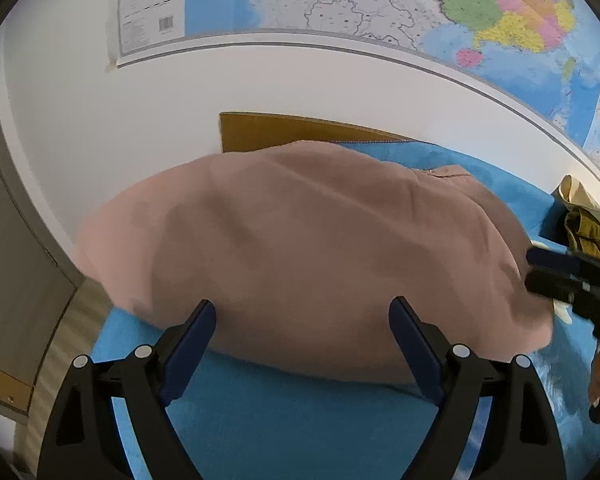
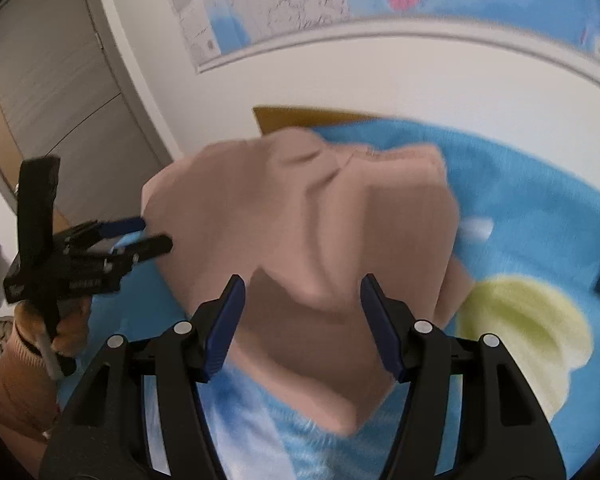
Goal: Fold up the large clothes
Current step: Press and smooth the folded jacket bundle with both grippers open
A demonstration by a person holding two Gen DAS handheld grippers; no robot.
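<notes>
Gaping, both claws (image 1: 302,344) (image 2: 302,326) face pink garment (image 1: 300,248); map (image 1: 420,8) lettering unreadable.

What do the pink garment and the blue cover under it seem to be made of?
The pink garment looks like soft matte woven or knit cloth, perhaps cotton: it drapes in smooth, rounded folds without shine. The blue cover looks like fluffy fleece or plush: its surface shows a fuzzy nap. The blur leaves both uncertain.
</notes>
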